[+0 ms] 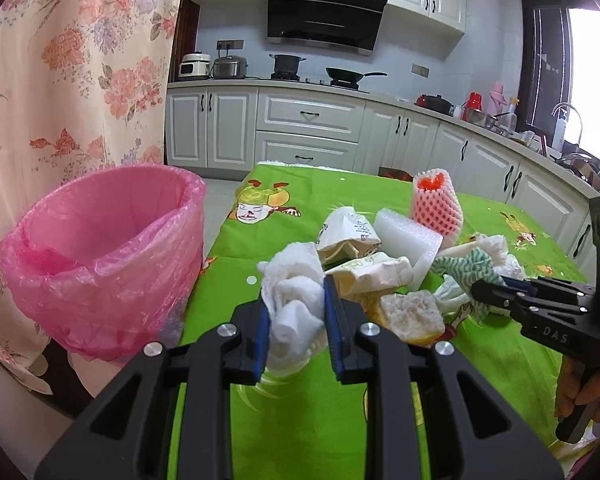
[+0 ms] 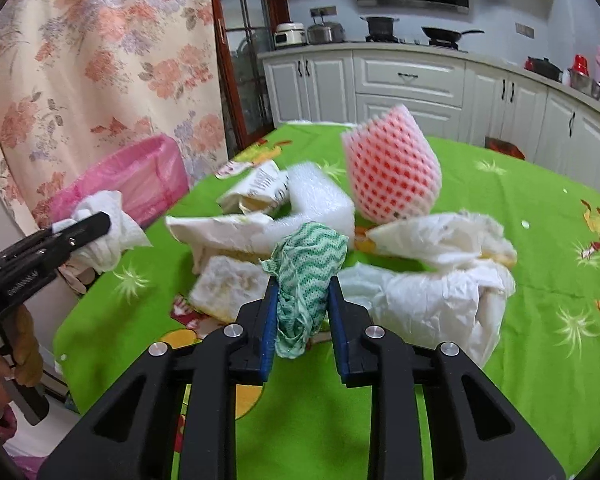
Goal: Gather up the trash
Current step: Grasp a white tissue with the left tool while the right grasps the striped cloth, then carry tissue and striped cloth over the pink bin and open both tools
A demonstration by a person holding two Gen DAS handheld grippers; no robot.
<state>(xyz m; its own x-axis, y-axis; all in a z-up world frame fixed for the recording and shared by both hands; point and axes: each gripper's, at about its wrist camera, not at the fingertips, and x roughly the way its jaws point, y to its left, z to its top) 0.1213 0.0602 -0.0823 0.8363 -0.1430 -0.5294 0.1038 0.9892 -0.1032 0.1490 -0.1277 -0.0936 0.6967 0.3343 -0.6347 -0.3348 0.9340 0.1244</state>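
The left gripper (image 1: 294, 308) is clamped on a crumpled white tissue (image 1: 296, 292), with the pink-lined bin (image 1: 104, 256) at its ten o'clock. The right gripper (image 2: 302, 304) is clamped on a green-and-white cloth (image 2: 308, 276). At its twelve o'clock the trash pile sits on the green tablecloth (image 2: 540, 240), including a pink foam net (image 2: 392, 168).

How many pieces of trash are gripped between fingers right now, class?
2: the white paper towel in the left gripper, beside the pink-lined bin; the green wavy cloth in the right gripper, over the trash pile.
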